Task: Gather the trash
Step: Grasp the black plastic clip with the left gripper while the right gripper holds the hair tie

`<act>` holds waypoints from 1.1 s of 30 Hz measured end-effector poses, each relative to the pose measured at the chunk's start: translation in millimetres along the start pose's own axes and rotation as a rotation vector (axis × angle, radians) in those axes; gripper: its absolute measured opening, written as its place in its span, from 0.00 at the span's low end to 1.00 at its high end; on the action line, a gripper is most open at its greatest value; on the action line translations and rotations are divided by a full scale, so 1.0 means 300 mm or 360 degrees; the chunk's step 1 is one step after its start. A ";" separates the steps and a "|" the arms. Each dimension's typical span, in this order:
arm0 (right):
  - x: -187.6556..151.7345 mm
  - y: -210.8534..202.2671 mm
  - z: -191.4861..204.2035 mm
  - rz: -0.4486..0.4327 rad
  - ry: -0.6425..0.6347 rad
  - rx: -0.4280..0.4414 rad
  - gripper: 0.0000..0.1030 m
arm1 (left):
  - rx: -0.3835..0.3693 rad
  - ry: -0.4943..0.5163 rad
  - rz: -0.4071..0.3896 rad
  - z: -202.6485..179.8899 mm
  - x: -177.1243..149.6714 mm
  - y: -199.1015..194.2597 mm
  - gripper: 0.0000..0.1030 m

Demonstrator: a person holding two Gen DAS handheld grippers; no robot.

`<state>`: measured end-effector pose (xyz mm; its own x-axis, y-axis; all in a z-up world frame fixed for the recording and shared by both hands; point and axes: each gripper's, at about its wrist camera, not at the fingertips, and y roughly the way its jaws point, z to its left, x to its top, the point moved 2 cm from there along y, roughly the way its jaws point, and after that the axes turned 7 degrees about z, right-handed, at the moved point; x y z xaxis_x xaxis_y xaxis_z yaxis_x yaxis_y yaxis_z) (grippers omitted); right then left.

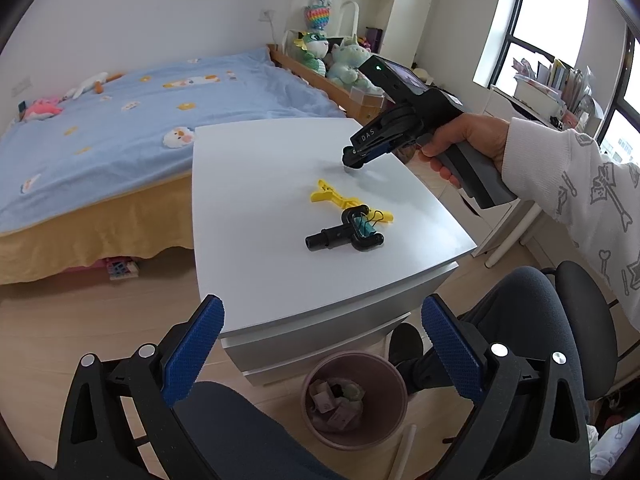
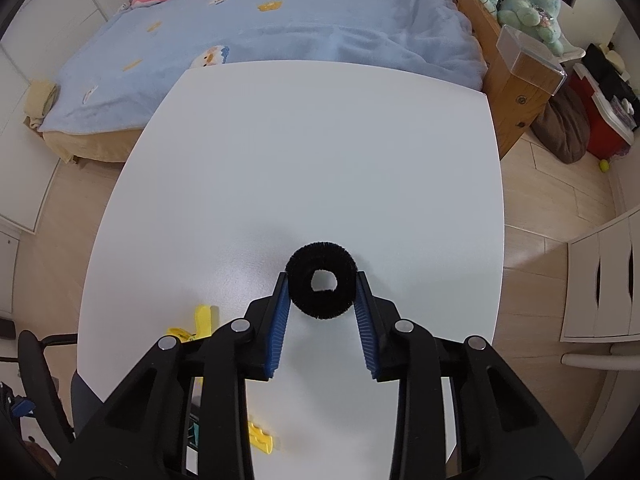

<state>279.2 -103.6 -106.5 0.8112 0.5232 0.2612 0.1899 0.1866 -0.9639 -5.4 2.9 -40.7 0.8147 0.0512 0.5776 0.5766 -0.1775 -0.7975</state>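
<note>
A black fuzzy ring (image 2: 322, 255) lies on the white table top (image 2: 304, 152), and my right gripper (image 2: 322, 277) is shut on it, a blue pad pressing each side. In the left wrist view the right gripper (image 1: 354, 160) points steeply down at the table's far right, held by a hand. A yellow clip (image 1: 340, 199) and a black pipe-shaped piece (image 1: 340, 237) with a teal binder clip (image 1: 366, 230) lie mid-table. My left gripper (image 1: 322, 346) hovers open and empty in front of the table's near edge. On the floor below it stands a pinkish bin (image 1: 310, 390) with crumpled scraps inside.
A bed with a blue blanket (image 1: 120, 128) borders the table's far and left sides. Plush toys (image 1: 348, 62) sit on the wooden headboard ledge. The person's knees and a black chair (image 1: 584, 320) are at the near right, with white drawers (image 2: 600, 280) to the right.
</note>
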 end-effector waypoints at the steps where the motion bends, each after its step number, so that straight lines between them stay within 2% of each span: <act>1: -0.009 -0.010 0.004 -0.0015 -0.0009 0.0002 0.31 | -0.0002 0.0002 0.0000 0.001 0.001 0.003 0.92; 7: -0.090 -0.101 0.016 -0.0125 -0.0037 0.0043 0.31 | -0.0008 0.0037 -0.0010 -0.009 0.023 0.010 0.92; 19: -0.334 -0.282 0.059 -0.0330 -0.0109 0.0100 0.31 | -0.0013 0.0153 -0.0008 -0.039 0.100 0.050 0.92; 26: -0.459 -0.326 0.056 -0.0396 -0.0088 0.0078 0.31 | 0.0015 0.0217 0.0053 -0.066 0.147 0.110 0.93; 33: -0.531 -0.339 0.019 -0.0424 -0.0030 0.0082 0.31 | 0.0040 0.0161 0.0163 -0.083 0.190 0.230 0.92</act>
<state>127.4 -201.2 -49.9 0.7256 0.4654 0.5068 0.3667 0.3618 -0.8571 79.2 -31.0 -58.3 0.8597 -0.0656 0.5065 0.4930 -0.1521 -0.8566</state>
